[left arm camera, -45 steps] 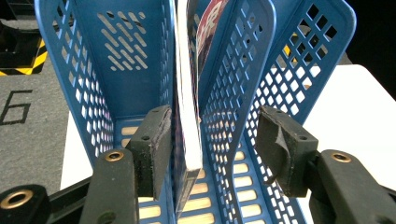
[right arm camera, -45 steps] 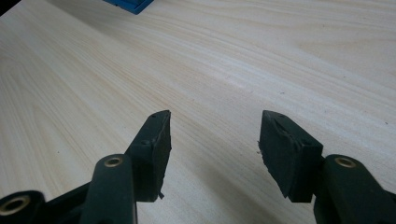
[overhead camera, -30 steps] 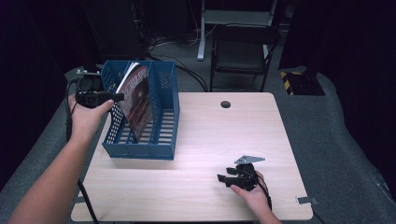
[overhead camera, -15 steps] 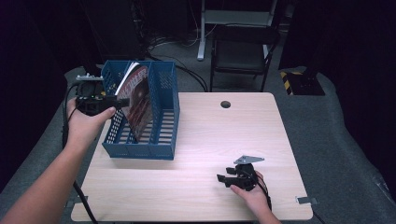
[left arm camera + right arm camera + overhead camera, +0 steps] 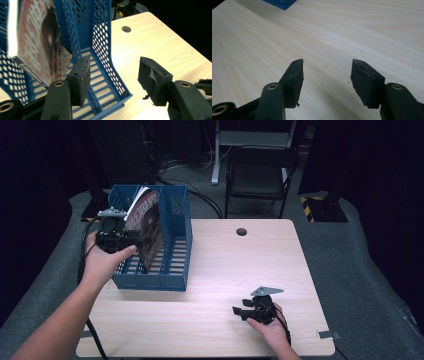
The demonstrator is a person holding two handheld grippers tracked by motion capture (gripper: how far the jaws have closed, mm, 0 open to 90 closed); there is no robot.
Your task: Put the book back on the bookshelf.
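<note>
Overhead light falls brightly on the pale surface point(image 5: 215, 270) while the surrounding room stays nearly black. The magazine point(image 5: 37, 40) edge glares white and looks slightly blurred in the left gripper view; shadows are soft.

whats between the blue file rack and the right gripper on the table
Nothing: in the high view the stretch of table between the blue file rack and the right gripper is bare wood. The right gripper view shows the same bare wood.
</note>
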